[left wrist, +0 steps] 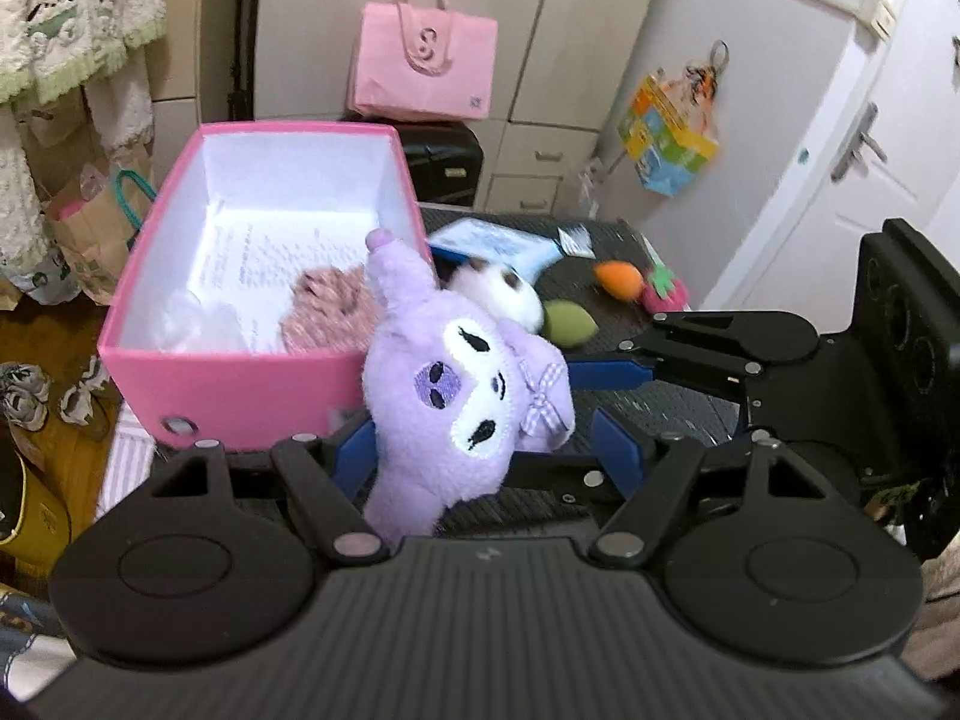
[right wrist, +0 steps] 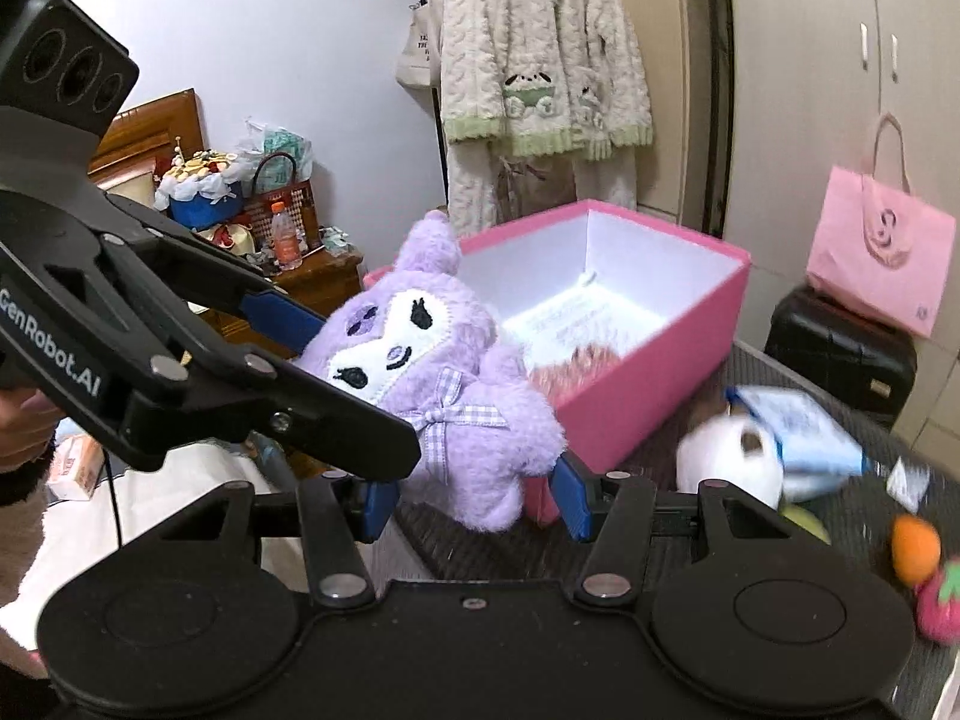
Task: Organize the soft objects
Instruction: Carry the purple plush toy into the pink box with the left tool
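A purple plush doll (left wrist: 456, 396) with a gingham bow is between the fingers of both grippers, beside the open pink box (left wrist: 240, 384). My left gripper (left wrist: 486, 450) has wide-set blue fingers; the doll rests against the left one. My right gripper (right wrist: 474, 498) also stands wide, the doll (right wrist: 432, 372) between its fingers. The right gripper's fingers show in the left wrist view (left wrist: 606, 372), touching the doll's bow side. The box (right wrist: 660, 372) holds a pink fuzzy item (left wrist: 327, 306) and papers.
On the dark table (left wrist: 660, 414) lie a white plush (left wrist: 498, 294), a blue packet (left wrist: 492, 243), a green soft piece (left wrist: 567, 324), an orange plush (left wrist: 618, 276) and a strawberry plush (left wrist: 663, 291). A pink bag (left wrist: 423, 66) stands on a black suitcase behind.
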Tool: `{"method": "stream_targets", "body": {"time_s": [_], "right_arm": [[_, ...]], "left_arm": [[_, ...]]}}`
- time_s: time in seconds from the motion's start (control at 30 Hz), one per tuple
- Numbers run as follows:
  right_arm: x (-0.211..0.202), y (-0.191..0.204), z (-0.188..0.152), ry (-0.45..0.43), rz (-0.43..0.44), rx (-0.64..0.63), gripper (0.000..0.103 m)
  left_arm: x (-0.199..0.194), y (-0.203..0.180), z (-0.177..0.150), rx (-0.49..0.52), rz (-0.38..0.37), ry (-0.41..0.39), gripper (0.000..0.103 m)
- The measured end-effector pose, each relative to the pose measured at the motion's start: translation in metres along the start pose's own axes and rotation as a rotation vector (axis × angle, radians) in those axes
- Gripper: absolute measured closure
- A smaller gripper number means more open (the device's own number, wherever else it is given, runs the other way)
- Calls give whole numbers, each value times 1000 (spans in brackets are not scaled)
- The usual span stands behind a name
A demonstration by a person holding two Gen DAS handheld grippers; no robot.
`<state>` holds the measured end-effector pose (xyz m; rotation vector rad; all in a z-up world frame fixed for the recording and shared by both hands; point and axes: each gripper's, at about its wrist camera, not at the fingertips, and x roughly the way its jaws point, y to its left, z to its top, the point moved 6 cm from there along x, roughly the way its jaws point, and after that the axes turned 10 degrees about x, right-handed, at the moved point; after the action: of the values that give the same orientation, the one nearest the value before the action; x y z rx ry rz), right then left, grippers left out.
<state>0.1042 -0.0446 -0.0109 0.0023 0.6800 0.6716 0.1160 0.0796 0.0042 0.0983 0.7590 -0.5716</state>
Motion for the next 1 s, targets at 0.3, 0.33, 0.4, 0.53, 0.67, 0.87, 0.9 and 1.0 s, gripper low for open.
{"method": "stream_targets", "body": {"time_s": [0.3,0.33,0.4,0.53,0.67,0.87,0.9,1.0], "right_arm": [[49,-12,59,-13,-41,-54,44],[54,-14,64,-8,-42,-61,44],[64,-17,72,-6,-40,-70,44],[83,-27,87,3,-36,-58,46],[99,-43,97,13,-61,-43,47],[133,-71,109,64,-86,-50,47],[140,-75,110,77,-85,-53,47],[157,-86,114,114,-79,-50,48]], "left_arm": [[32,60,38,-99,-24,-22,30],[39,65,43,-102,-36,-19,31],[51,71,50,-115,-81,-5,32],[75,78,63,-125,-104,9,36],[90,90,75,-136,-98,-4,41],[112,123,90,-163,-70,-15,45],[116,129,91,-172,-60,-15,48],[128,147,96,-207,-32,-19,52]]}}
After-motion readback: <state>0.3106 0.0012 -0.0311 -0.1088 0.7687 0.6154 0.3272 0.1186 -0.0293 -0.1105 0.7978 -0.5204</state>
